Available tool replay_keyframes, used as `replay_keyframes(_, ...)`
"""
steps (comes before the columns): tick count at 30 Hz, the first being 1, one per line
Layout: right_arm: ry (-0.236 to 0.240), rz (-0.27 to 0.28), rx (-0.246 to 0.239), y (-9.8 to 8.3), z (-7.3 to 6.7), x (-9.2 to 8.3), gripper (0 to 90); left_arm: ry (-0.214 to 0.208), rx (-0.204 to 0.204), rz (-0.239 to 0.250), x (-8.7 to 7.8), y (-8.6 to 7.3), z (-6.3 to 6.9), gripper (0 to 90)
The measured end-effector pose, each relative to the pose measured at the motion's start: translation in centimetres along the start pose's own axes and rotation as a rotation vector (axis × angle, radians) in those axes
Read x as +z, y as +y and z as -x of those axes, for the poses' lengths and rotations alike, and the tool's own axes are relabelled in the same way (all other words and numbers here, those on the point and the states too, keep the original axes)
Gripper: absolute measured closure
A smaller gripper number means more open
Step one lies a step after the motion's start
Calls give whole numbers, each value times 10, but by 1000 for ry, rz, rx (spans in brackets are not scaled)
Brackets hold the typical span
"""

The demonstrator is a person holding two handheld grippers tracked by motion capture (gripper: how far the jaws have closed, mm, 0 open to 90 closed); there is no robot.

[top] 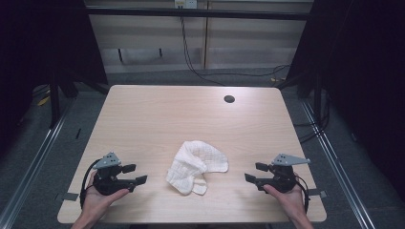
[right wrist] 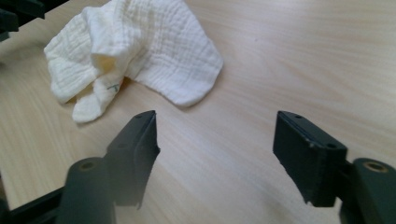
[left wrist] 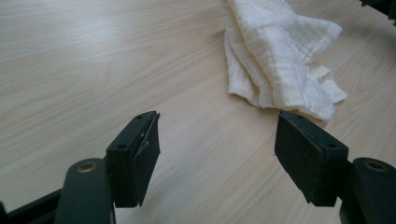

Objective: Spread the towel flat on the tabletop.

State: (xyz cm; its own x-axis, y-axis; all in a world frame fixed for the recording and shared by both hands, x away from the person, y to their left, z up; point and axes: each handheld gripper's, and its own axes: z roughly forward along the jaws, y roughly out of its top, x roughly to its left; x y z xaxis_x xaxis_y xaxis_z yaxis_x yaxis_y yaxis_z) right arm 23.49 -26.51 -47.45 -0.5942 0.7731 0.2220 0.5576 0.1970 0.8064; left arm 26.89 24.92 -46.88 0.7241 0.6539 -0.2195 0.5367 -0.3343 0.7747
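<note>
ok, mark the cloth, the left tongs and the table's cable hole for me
cloth (top: 196, 164), high view, on its crumpled middle
left tongs (top: 134, 174), high view, midway between the open tips
cable hole (top: 229, 99), high view, on the dark round opening near the table's far edge

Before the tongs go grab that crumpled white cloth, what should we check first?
1. Left tongs open: ok, jaws wide apart.
2. Right tongs open: ok, jaws wide apart.
3. Both tongs hold nothing: ok.
4. Cloth lies between the two tongs, untouched: ok.
5. Cloth sits fully on the table, away from its edges: ok.
6. Cloth flat and easy to pinch at a corner: not ok, it is bunched and folded over itself.
</note>
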Motion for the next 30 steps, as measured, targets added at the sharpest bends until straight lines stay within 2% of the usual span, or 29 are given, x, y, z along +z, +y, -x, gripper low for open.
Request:
replay_keyframes(2,-1,2,-18,6,-3,2,290,-1,8,3,-1,0,1,310)
replay_keyframes(4,3,-22,-58,11,-8,8,292,-10,-10,4,-1,0,1,313)
replay_keyframes(7,32,-37,-93,20,-14,21,291,-7,3,-6,1,1,1,320)
replay_keyframes(9,53,-38,-108,29,-18,30,299,-4,-4,-7,2,2,0,318)
replay_keyframes(10,70,-46,-114,35,-19,34,346,1,-10,-6,3,3,-1,318)
replay_keyframes(11,92,-55,-127,40,-20,38,352,-8,-13,-1,4,4,-1,318)
replay_keyframes(12,92,-55,-127,40,-20,38,352,-8,-13,-1,4,4,-1,318)
replay_keyframes(13,102,-41,-146,52,-25,44,341,-6,-4,0,6,6,0,320)
replay_keyframes(17,118,-24,-191,74,-31,56,325,-25,16,-4,7,6,3,321)
replay_keyframes(18,127,-27,-191,78,-31,60,322,-39,25,8,6,6,4,317)
replay_keyframes(23,163,-74,-218,86,-32,89,286,-39,46,14,6,7,5,325)
replay_keyframes(25,170,-101,-233,90,-34,100,271,-41,45,16,6,7,5,327)
replay_keyframes(30,188,-112,-228,98,-34,125,253,-35,41,17,4,7,4,329)
